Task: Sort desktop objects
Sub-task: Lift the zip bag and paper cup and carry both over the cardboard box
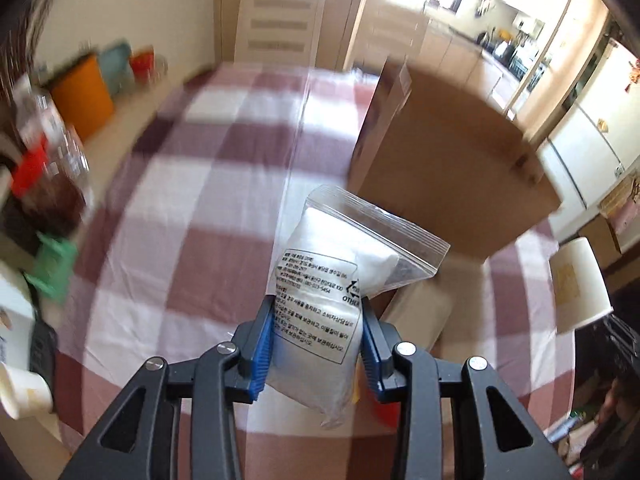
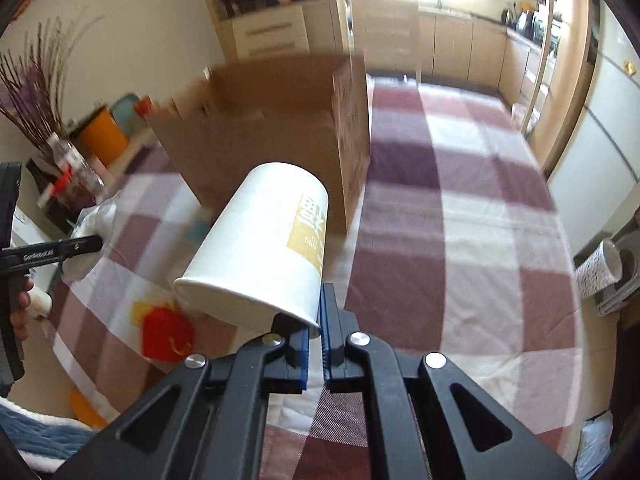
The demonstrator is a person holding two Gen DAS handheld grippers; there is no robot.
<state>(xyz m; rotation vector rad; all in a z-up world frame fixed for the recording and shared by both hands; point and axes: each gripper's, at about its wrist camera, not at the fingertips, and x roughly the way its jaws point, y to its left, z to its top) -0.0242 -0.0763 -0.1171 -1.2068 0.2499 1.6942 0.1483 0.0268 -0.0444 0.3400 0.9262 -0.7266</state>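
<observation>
My left gripper [image 1: 318, 324] is shut on a clear zip bag of white powder [image 1: 320, 312] with a printed label, held above the checked tablecloth [image 1: 192, 208]. An open cardboard box [image 1: 448, 168] stands just ahead to the right. My right gripper [image 2: 315, 320] is shut on the rim of a white paper cup [image 2: 264, 248] with a gold logo, tipped on its side and lifted. The cardboard box [image 2: 272, 136] is right behind the cup, its top open. That cup also shows at the right edge of the left wrist view [image 1: 580, 280].
A red and yellow packet [image 2: 166, 332] lies on the cloth left of the cup. Bottles, a red-capped jar [image 1: 44, 160], a green item [image 1: 54, 264] and another paper cup [image 1: 22, 392] crowd the table's left side. An orange bin [image 1: 82, 92] stands on the floor.
</observation>
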